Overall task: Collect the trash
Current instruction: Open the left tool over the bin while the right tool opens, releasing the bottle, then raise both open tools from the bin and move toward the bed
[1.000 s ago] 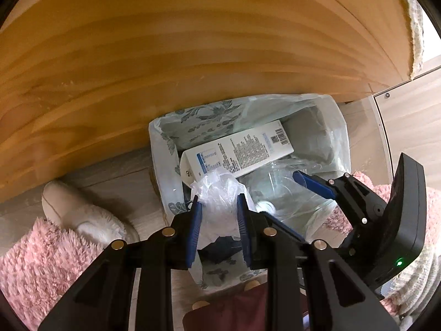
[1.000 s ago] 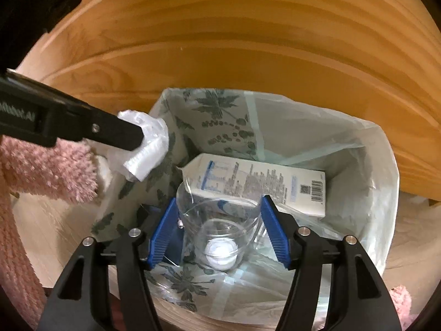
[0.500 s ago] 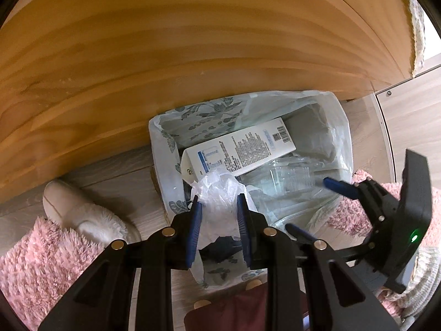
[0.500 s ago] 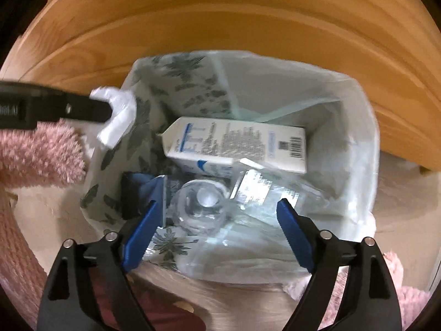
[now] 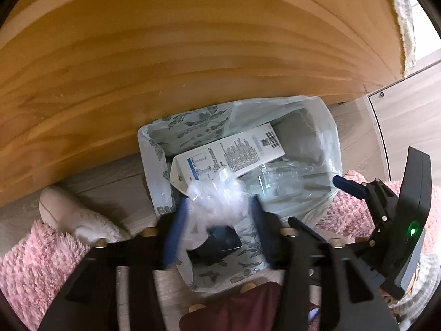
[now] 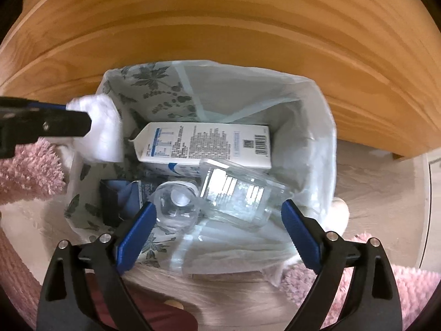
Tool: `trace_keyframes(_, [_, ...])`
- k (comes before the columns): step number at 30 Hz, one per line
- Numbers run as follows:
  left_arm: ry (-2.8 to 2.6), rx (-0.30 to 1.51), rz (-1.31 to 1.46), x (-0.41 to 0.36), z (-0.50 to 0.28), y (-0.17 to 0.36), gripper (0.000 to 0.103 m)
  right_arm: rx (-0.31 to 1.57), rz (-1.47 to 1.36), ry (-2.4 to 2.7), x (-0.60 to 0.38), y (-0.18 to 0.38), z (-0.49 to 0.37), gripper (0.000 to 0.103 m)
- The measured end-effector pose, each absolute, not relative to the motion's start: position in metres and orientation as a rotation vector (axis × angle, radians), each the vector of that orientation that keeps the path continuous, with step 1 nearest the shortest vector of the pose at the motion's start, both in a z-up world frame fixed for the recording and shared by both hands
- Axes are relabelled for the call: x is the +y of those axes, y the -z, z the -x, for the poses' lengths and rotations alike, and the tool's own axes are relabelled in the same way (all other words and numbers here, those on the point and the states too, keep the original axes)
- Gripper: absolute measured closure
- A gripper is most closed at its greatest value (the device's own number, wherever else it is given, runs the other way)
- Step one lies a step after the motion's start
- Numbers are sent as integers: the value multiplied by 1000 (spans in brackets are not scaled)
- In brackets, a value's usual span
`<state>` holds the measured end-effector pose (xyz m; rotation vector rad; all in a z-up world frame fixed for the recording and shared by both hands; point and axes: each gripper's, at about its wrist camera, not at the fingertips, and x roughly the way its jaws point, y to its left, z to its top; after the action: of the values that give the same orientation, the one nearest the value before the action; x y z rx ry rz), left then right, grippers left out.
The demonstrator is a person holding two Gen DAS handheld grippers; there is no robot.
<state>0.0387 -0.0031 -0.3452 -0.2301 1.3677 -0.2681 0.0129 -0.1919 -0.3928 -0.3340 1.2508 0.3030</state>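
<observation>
Left wrist view: the left gripper [image 5: 217, 220] points steeply down over the bin. Its blue fingers [image 5: 173, 234] are blurred and spreading apart, with a crumpled clear plastic wrapper [image 5: 217, 201] loose between them; the pads no longer seem to press it. Directly beneath, toward twelve o'clock, sits the lined trash bin [image 5: 335, 143], its leaf-printed bag open. So the wrapper lies straight above the opening, near the bin's seven o'clock corner, and should drop inside rather than onto the pink rug [image 5: 35, 264] at eight o'clock.

Inside the bin a white carton [image 5: 228, 154] lies with its long axis running from eight to two o'clock. A clear plastic container [image 5: 278, 182] rests just beside it at four o'clock.

Right wrist view: the right gripper [image 6: 217, 234] has its fingers spread wide and widening, holding nothing; the container [image 6: 237, 195] and a clear bottle [image 6: 176, 204] lie below, apart from the pads. The left gripper is nearer the wrapper. A wooden panel [image 6: 220, 22] fills twelve o'clock.
</observation>
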Motion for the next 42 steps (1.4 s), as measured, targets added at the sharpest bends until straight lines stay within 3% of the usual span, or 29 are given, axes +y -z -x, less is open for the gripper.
trace_keyframes(2, [277,1348,226,-5,-38,340,30,1255,327,-279,-196,391,-13,15])
trace_keyframes(4, [263,1338,217,-7,-38,337,7,1264,302,-251,-203,389,-14,15])
trace_keyframes(42, [237,1073,161,-17,-20,281,8,1114,220,-133,-229,334,-4,15])
